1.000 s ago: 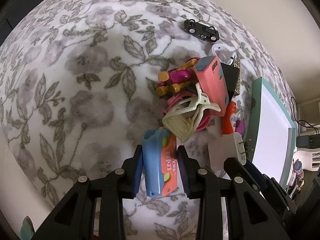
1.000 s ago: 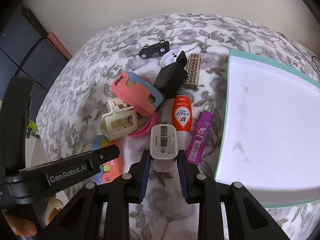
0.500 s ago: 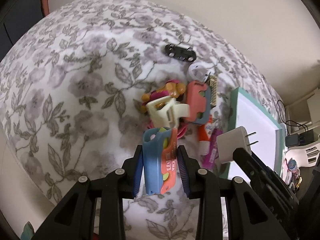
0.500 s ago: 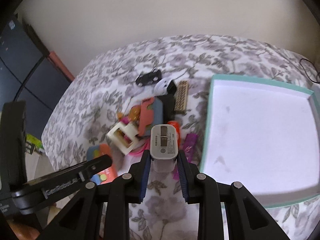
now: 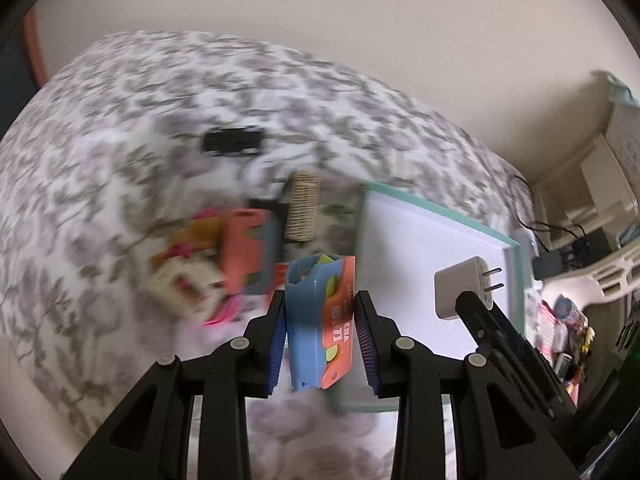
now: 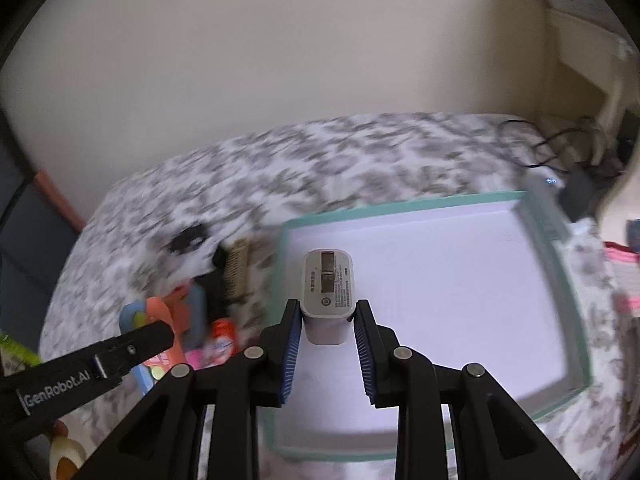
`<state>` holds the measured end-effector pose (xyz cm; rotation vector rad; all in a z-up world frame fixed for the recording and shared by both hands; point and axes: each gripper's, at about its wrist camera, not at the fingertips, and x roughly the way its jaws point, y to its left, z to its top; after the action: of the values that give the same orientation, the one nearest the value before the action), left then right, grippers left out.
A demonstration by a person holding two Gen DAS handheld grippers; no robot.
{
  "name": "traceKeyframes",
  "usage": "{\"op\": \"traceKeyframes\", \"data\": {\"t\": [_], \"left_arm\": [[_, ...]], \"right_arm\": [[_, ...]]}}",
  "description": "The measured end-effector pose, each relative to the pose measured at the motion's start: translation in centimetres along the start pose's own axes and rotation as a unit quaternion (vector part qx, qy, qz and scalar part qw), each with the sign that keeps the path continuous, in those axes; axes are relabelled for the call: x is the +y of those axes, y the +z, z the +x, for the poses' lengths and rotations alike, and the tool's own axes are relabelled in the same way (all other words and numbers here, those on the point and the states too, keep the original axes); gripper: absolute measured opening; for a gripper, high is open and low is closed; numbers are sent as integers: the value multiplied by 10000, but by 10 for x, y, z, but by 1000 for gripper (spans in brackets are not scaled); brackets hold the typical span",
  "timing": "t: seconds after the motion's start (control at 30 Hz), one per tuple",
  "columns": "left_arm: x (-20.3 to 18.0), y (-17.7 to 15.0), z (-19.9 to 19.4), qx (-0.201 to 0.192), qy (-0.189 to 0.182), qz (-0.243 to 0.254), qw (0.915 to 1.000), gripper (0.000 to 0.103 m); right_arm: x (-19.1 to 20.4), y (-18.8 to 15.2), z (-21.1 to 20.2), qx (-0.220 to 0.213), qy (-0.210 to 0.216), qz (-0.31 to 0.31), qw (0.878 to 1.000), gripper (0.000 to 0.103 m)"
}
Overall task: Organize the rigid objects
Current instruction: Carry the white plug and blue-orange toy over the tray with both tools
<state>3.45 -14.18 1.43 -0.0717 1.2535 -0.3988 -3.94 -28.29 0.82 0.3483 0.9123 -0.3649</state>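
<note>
From the left wrist, the left gripper [image 5: 320, 316] pinched a blue-and-orange plastic toy [image 5: 320, 320] above the teal-rimmed white tray's [image 5: 516, 276] near-left corner, probably for dropping in.

From the right wrist, the right gripper [image 6: 327, 320] clamped a white wall charger [image 6: 328, 292] over that tray's near edge.

Soft, even indoor light, no glare. Heavy motion blur across floral cloth [image 5: 100, 184] and clutter; held items sharp. Strong fisheye bending, dark vignette at corners.
</note>
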Motion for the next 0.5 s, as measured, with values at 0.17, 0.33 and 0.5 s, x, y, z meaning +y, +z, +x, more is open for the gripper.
{"op": "traceKeyframes", "data": {"t": [0.17,0.33,0.5], "left_arm": [[-41,8,23,44,-191,386,9991,35],[-65,12,50,45,-96,719,9974,35],[-78,17,70,53,-204,832,9963,35]], "right_arm": [[-34,10,2,-146,-381,350,9986,29],[-71,14,12,-163,-727,749,9944,29],[-91,14,21,-147,-937,896,9915,29]]}}
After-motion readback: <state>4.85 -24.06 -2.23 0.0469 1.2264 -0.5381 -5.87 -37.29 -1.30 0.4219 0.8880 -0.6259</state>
